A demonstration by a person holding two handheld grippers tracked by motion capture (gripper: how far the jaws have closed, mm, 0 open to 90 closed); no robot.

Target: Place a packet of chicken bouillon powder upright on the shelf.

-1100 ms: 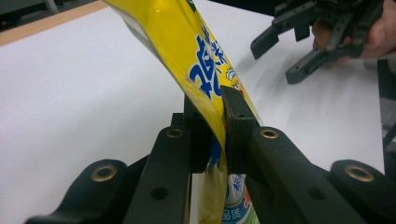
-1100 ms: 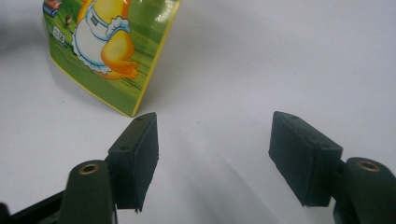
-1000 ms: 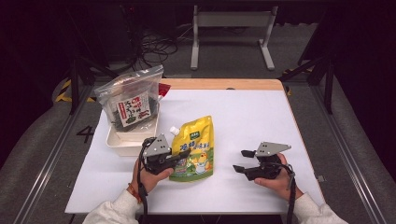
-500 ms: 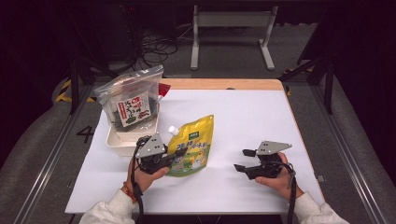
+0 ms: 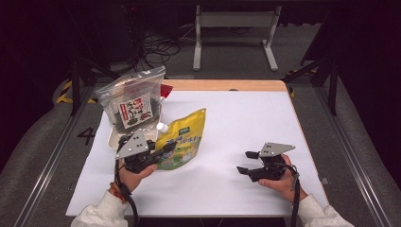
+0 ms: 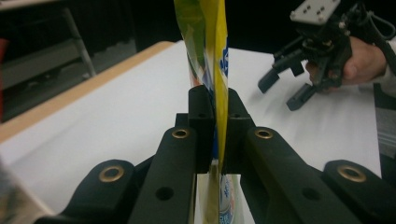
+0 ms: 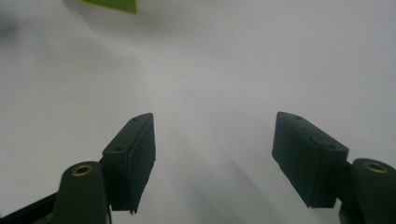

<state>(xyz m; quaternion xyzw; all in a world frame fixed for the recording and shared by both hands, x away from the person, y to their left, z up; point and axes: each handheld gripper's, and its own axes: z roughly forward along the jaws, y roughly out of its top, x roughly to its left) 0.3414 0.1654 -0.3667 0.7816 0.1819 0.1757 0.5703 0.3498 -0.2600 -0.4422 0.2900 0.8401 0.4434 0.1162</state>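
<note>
- Two packs sit at the table's left: a seaweed bag upright in a white tray, untouched.
- Left gripper is clamped on the yellow pouch, whose far end tilts up off the table; in the left gripper view the film is pinched flat.
- Pouch looks soft, floppy, slick; gripping the sealed edge seems safest.
- Right gripper rests apart, jaws wide, holding nothing.

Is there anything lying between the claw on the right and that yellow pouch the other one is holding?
Nothing visible. Between the open right claw and the yellow pouch lies only bare white table. The left claw is shut on the pouch's near edge, on its far side from the right claw.
</note>
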